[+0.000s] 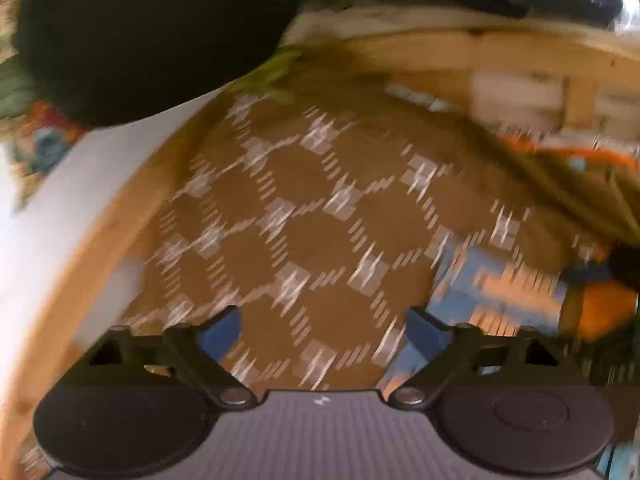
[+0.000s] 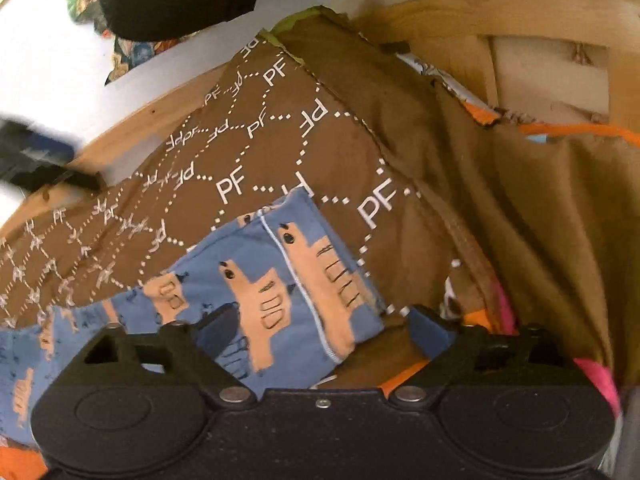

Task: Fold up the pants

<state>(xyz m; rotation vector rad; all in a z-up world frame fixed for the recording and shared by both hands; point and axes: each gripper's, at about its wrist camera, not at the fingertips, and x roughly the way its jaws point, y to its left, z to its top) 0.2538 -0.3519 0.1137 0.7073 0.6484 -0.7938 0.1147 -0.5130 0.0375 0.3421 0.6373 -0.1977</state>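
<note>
Early in the fold by the look of it, nothing gripped yet. On the left, left gripper (image 1: 322, 330) with fingers spread wide and empty, hovering over brown pants (image 1: 304, 216), the view smeared by motion blur. Brown pants lying spread over a pale wooden frame (image 1: 460, 54), soft thin cloth printed with white dotted hexagons and "PF" letters, a plainer olive-brown panel hanging in loose folds toward the right. Further right, right gripper (image 2: 322, 326) likewise spread and holding nothing, poised above blue cloth (image 2: 280, 280) with tan animal shapes, lying on top of the pants. Next, probably: moving the blue piece aside, then pinching a hem or waistband edge on each side.
</note>
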